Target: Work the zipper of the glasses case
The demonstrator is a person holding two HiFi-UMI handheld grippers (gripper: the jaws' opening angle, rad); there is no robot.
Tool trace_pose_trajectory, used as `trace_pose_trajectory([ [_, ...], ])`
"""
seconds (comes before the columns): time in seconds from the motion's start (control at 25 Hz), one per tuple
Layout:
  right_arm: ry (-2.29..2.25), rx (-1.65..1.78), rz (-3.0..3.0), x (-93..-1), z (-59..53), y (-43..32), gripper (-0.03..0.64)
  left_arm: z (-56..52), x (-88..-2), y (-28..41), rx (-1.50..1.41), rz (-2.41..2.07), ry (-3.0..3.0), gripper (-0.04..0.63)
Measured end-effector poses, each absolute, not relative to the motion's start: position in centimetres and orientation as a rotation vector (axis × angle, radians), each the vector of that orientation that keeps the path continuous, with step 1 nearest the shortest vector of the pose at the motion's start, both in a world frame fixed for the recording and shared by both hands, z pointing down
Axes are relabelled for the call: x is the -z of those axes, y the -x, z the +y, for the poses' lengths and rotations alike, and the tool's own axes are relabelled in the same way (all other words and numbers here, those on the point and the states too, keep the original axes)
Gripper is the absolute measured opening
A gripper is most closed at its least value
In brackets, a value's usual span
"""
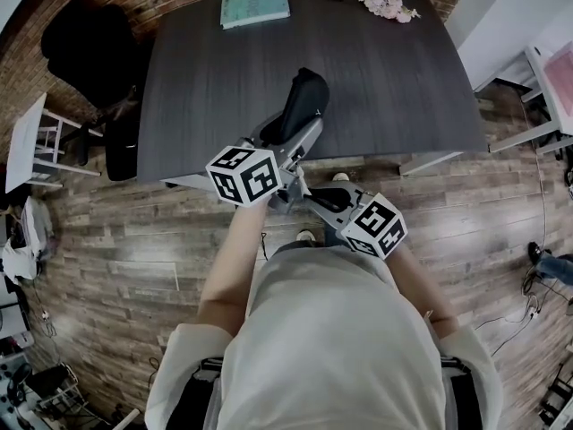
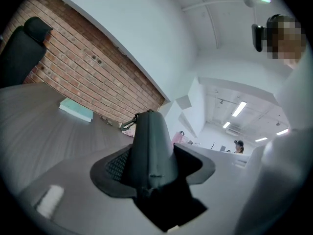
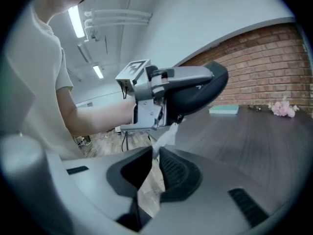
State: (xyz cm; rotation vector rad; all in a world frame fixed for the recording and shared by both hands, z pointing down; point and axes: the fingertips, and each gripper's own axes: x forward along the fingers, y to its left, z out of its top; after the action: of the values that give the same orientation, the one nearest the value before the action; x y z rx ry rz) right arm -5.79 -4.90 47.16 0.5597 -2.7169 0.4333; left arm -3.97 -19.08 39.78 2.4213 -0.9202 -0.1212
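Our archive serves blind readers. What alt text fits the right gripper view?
The right tongs pinch a white zipper tab hanging from a black glasses case, which the left tongs hold over a dark table.

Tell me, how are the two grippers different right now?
The left gripper has wide jaws, clamped round the bulky dark glasses case; the right gripper has jaws almost together. The left gripper holds the whole case up, while the right gripper pinches only a thin white tab at its end. Both carry a marker cube.
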Motion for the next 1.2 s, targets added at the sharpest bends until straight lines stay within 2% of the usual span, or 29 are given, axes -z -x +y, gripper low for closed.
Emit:
trace_pose_trajectory([
  [0.08, -0.606, -0.487, -2.69, -48.3, -5.7, 4.8, 0.102, -19.9, -40.8, 4.4, 0.086, -0.952, -2.413, 0.256],
  [0.16, -0.658, -0.537, -2.671, -49.2, -6.7, 3.7, 0.109, -20.8, -42.2, 5.0, 0.058, -0.976, -2.388, 0.257],
  [0.28, -0.763, -0.579, -2.65, -49.8, -8.9, 1.6, 0.098, -21.9, -44.7, 5.6, 0.023, -0.998, -2.324, 0.257],
  [0.48, -0.929, -0.595, -2.636, -49.3, -14.0, -1.7, 0.025, -23.7, -49.0, 5.6, -0.037, -1.005, -2.219, 0.258],
  [0.64, -1.01, -0.588, -2.608, -49.5, -18.0, -3.8, 0.008, -25.2, -52.2, 5.0, -0.082, -0.999, -2.144, 0.258],
  [1.2, -1.195, -0.598, -2.534, -50.9, -27.6, -7.8, 0.003, -29.7, -60.6, 3.1, -0.346, -1.038, -1.947, 0.258],
])
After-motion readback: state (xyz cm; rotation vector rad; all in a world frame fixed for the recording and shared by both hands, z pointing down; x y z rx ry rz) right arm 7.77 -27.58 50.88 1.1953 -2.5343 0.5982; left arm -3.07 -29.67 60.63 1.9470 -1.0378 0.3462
